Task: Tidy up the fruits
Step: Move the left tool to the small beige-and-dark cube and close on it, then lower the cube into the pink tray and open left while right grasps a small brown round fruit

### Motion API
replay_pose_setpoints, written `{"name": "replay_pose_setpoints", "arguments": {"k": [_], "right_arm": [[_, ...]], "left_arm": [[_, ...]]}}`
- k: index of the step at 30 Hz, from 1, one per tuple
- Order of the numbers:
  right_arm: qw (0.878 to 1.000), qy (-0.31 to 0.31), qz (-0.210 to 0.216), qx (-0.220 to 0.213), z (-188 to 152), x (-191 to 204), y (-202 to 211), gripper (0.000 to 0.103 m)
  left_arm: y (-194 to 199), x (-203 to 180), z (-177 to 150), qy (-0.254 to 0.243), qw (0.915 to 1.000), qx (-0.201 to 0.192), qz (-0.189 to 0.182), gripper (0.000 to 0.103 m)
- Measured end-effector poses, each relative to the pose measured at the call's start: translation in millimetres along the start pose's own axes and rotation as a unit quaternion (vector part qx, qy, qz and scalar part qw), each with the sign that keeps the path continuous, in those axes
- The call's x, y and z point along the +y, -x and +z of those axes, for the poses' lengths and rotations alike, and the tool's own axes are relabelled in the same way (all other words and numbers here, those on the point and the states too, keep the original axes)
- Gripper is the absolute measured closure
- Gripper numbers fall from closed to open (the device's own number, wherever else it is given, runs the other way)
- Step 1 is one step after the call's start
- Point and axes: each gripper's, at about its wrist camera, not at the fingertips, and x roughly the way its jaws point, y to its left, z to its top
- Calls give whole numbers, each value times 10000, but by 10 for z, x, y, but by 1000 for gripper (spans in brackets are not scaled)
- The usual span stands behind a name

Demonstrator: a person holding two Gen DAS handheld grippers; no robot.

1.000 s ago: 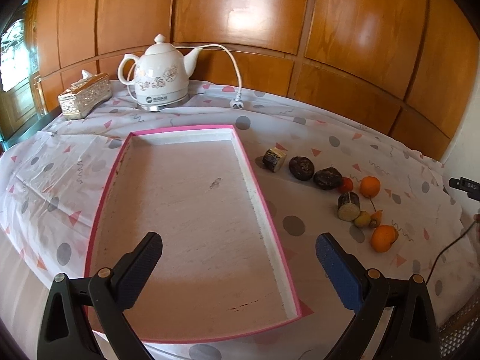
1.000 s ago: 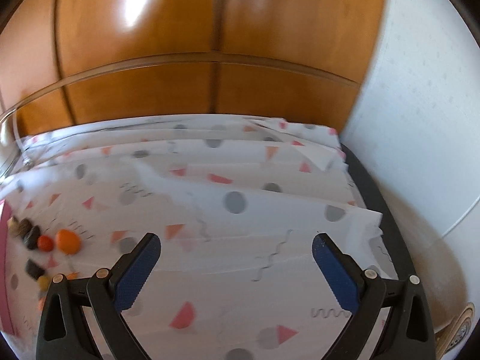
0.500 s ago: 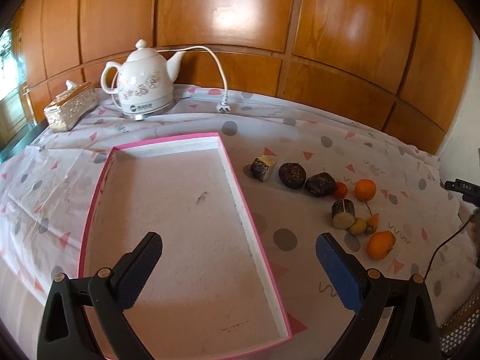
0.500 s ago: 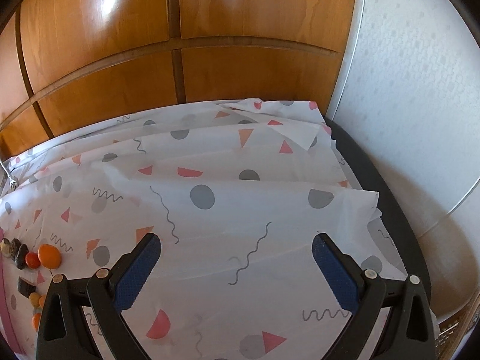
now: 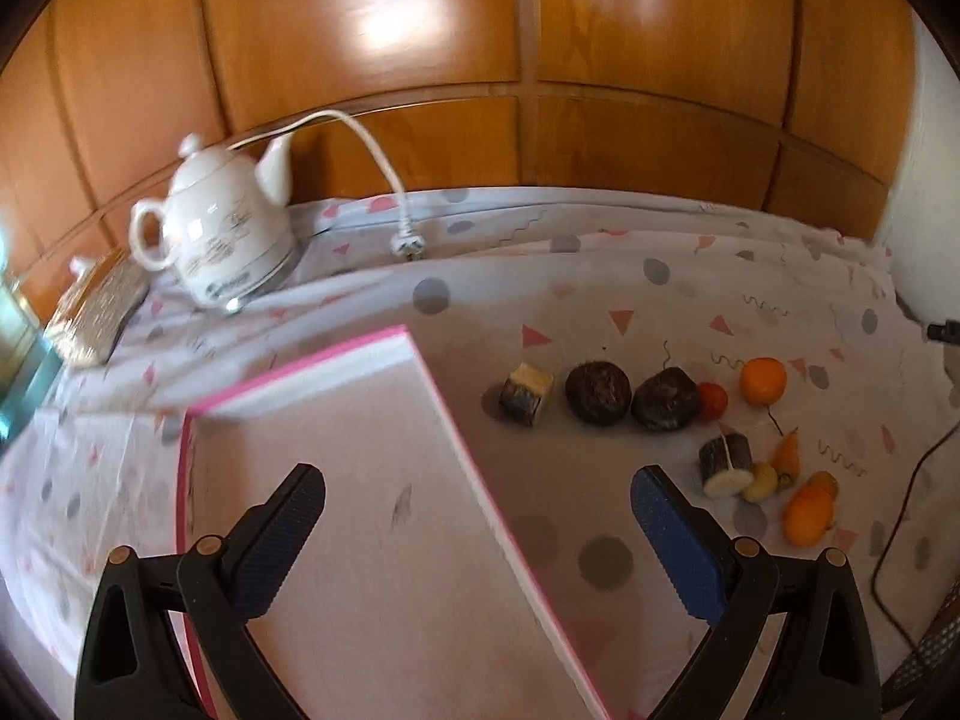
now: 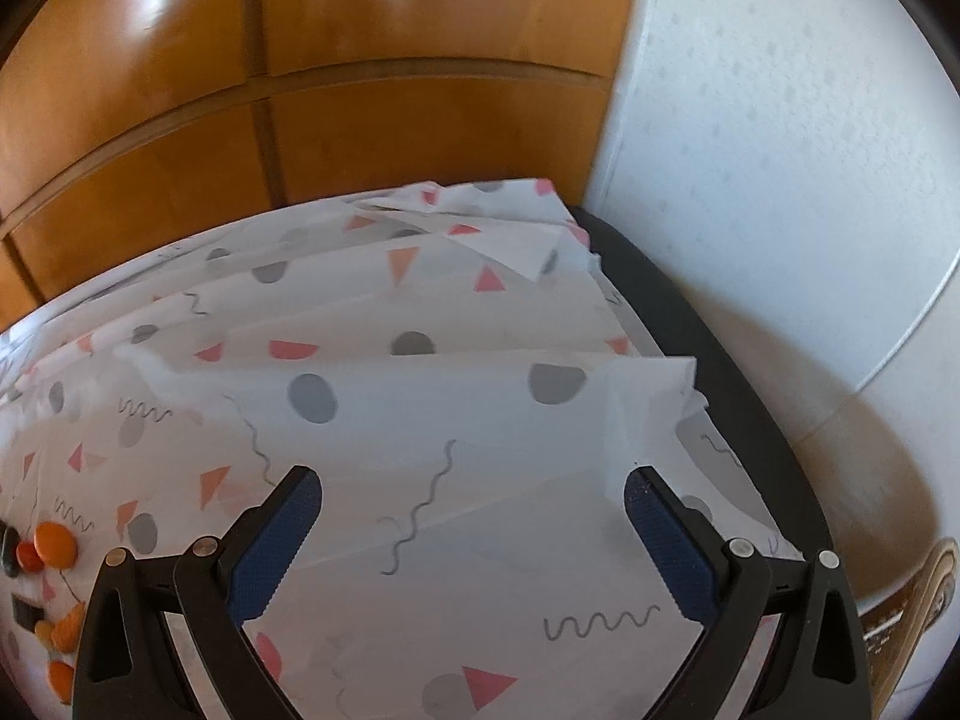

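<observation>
Wood-panelled room with a cloth-covered table

Glossy orange-brown wood panelling (image 5: 540, 60) is seen along the far side, marked by bright light reflections. A white textured wall (image 6: 780, 150) is met at the right. The table is covered by a patterned tablecloth (image 6: 420, 408).

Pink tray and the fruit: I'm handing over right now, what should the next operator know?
Left gripper: open, empty, above the pink tray's right rim.
Right gripper: open, empty, over bare tablecloth, away from the fruit.
Tray holds nothing.
All pieces lie on the cloth right of the tray: cut chunk, two dark round fruits, small red fruit, oranges, small pieces nearby.
Done: nothing. Left: move every piece into the tray.
</observation>
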Motion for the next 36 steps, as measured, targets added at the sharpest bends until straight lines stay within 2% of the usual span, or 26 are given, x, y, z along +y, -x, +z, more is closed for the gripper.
{"name": "replay_pose_setpoints", "arguments": {"k": [4, 9, 11, 13, 20, 22, 23, 29, 33, 36], "right_arm": [[9996, -263, -32, 66, 12, -114, -36, 1], [9989, -439, 14, 180, 2, -177, -81, 1], [9987, -456, 31, 221, -1, -180, -98, 1], [9987, -450, 46, 242, -2, -174, -106, 1], [9989, -361, 76, 291, -5, -136, -130, 1], [9989, -345, 75, 292, -3, -127, -136, 1], [9990, -337, 65, 289, -2, -124, -138, 1], [9989, -343, 28, 324, -1, -135, -152, 3], [9989, -267, 209, 330, -4, -94, -150, 5], [9987, -100, 341, 354, -22, -19, -157, 7]], "left_arm": [[-269, -93, 193, -538, 9982, 204, -148, 22], [-579, -186, 340, -899, 9949, 421, -203, 26], [-716, -207, 379, -998, 9932, 559, -225, 31], [-828, -210, 410, -1054, 9920, 666, -188, 42], [-1059, -255, 428, -1281, 9879, 851, -196, 55], [-1095, -287, 410, -1334, 9862, 931, -301, 74], [-1093, -302, 399, -1341, 9864, 906, -288, 75], [-879, -284, 355, -1015, 9915, 643, -506, 75], [-580, -116, 341, -450, 9964, 364, -612, 75], [-344, 107, 280, 53, 9986, 213, -487, 75]]}}
